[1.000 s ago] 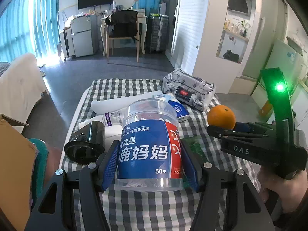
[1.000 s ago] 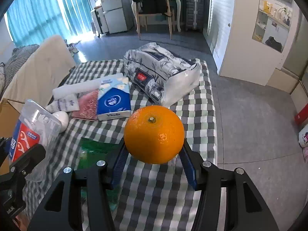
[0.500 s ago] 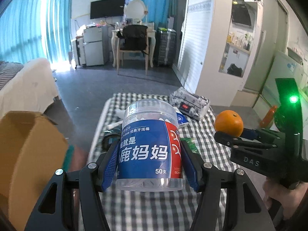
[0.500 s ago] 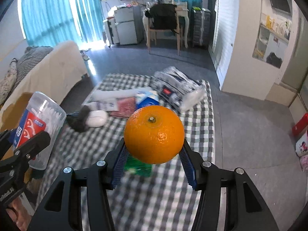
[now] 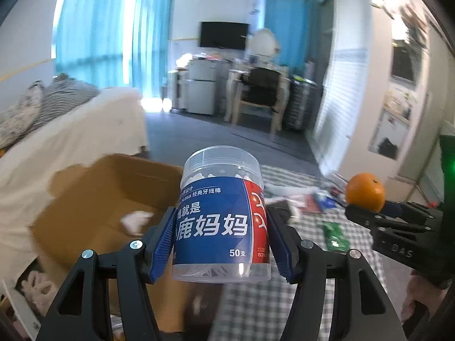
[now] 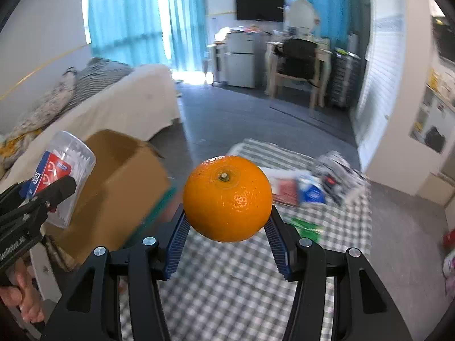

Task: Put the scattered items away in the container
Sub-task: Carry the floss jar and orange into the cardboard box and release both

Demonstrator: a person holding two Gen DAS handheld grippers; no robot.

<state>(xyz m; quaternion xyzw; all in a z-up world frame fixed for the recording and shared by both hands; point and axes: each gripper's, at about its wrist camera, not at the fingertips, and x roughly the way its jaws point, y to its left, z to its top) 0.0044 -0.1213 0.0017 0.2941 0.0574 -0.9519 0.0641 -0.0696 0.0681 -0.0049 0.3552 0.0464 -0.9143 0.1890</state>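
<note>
Upright floss-pick jar [image 5: 221, 216], orange [image 6: 227, 198], open cardboard box [image 5: 113, 199] left

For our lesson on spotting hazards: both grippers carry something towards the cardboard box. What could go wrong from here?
1. The orange is round and pinched only at its lower sides by the right gripper; it might roll out.
2. The floss jar in the left gripper could clip the cardboard box wall.

Cardboard box [image 5: 113, 196] stands left of checked table [image 6: 256, 284].
</note>
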